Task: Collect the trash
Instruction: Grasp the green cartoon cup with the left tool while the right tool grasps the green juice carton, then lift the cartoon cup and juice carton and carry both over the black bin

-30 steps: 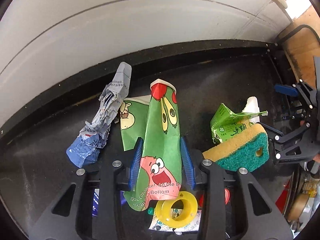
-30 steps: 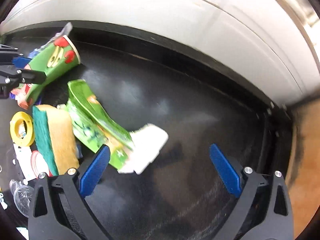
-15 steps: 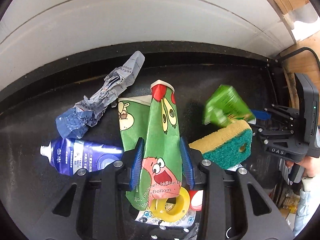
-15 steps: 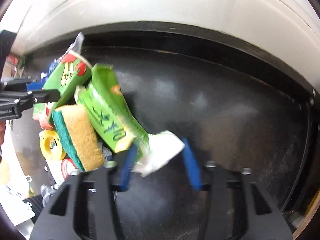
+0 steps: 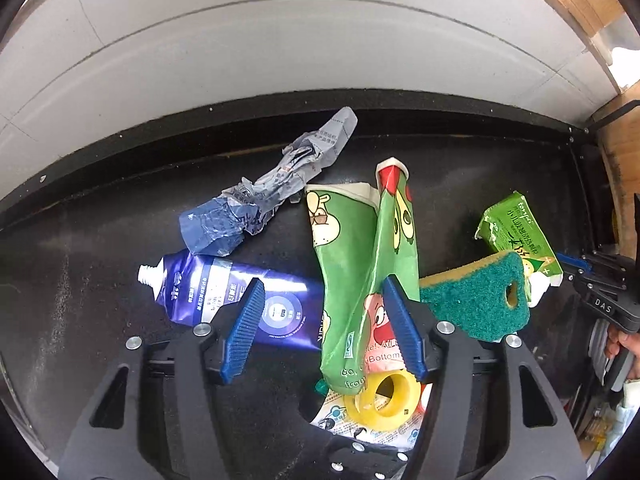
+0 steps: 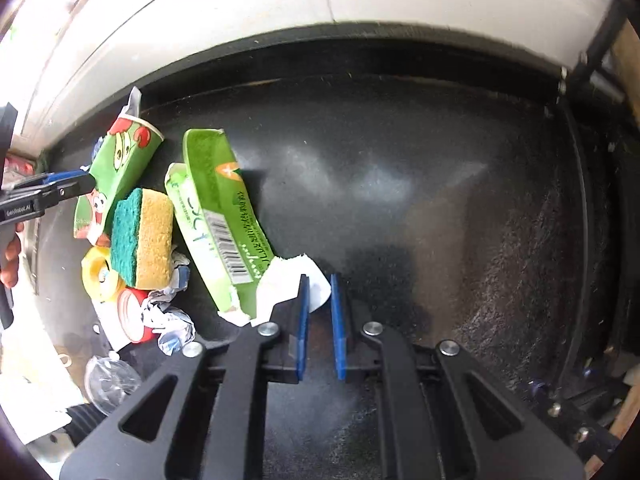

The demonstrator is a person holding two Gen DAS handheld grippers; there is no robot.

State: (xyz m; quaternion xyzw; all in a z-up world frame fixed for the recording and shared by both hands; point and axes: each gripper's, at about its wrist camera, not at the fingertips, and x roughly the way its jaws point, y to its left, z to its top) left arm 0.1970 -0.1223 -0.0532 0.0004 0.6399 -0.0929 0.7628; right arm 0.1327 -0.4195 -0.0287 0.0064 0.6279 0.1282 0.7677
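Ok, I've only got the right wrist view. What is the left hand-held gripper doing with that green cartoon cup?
Observer: The left hand-held gripper has its jaws opening. The flattened cup lies between them, and one pad stands clear of it.
Operator: What's past the cup, away from the sponge?
Observer: A blue toothpaste tube, cap off, lying flat beside the cup.
Operator: Anything beyond that?
Observer: A crumpled blue-grey wrapper, lying flat behind the tube.

Tabletop [image 6: 400, 152] is black, slightly glossy, speckled. Toothpaste tube [image 5: 240, 296] is shiny blue foil-ish plastic. Flattened cup [image 5: 360, 264] looks like waxy printed paper, the sponge [image 5: 476, 300] has a rough green scrubby side, and the wrapper [image 5: 264, 196] is crinkly.
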